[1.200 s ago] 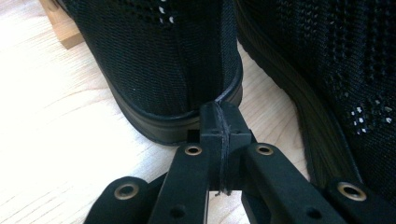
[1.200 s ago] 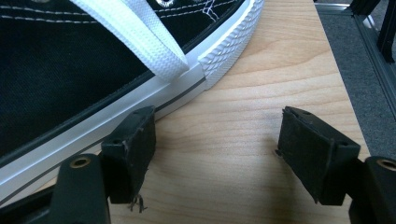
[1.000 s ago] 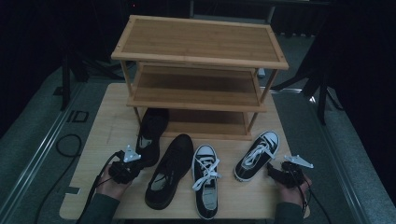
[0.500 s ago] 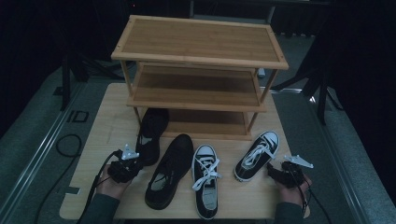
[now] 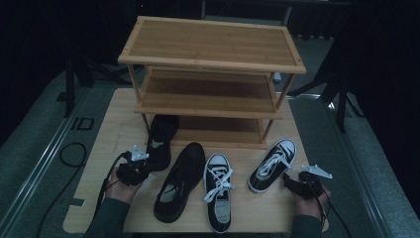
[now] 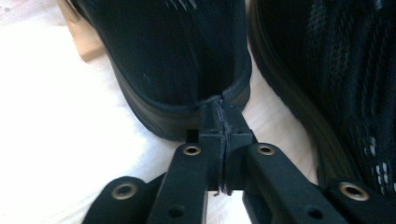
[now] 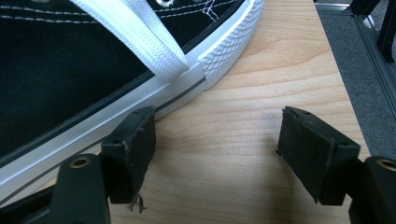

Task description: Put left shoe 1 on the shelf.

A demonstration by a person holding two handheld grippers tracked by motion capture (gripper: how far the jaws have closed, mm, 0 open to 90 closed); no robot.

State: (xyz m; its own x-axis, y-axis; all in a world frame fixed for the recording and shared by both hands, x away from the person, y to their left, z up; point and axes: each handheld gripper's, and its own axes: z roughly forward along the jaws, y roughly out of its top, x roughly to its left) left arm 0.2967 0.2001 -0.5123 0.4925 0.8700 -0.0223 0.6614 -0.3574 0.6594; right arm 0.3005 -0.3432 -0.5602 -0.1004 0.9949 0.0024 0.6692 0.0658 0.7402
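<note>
The left claw (image 6: 219, 135) is pinched shut on the heel rim of the black shoe (image 6: 182, 60), at the back seam, with the thin collar edge clamped between the pads. That shoe (image 5: 162, 141) lies at the left of the bench (image 5: 111, 129), toe pointing far toward the rack (image 5: 210, 74), its front tucked under the lowest shelf; the claw (image 5: 141, 166) sits at its near end. The upper looks like stiff, smooth leather with a thick sole, so I judge it moderately heavy. Held by the heel rim alone, it will likely hang toe-down and could slip from so narrow a bite. A second black shoe (image 5: 179, 181) lies just to the right, near enough to be brushed on lifting.

The right claw (image 7: 215, 154) stands wide and holds nothing, resting on the bench just right of the sneaker (image 7: 93, 60), its left pad near the white rubber sole. That sneaker (image 5: 273, 165) is soft canvas, light, with loose laces; the heel or sole edge would grip best. Its mate (image 5: 218, 191) lies mid-bench.
</note>
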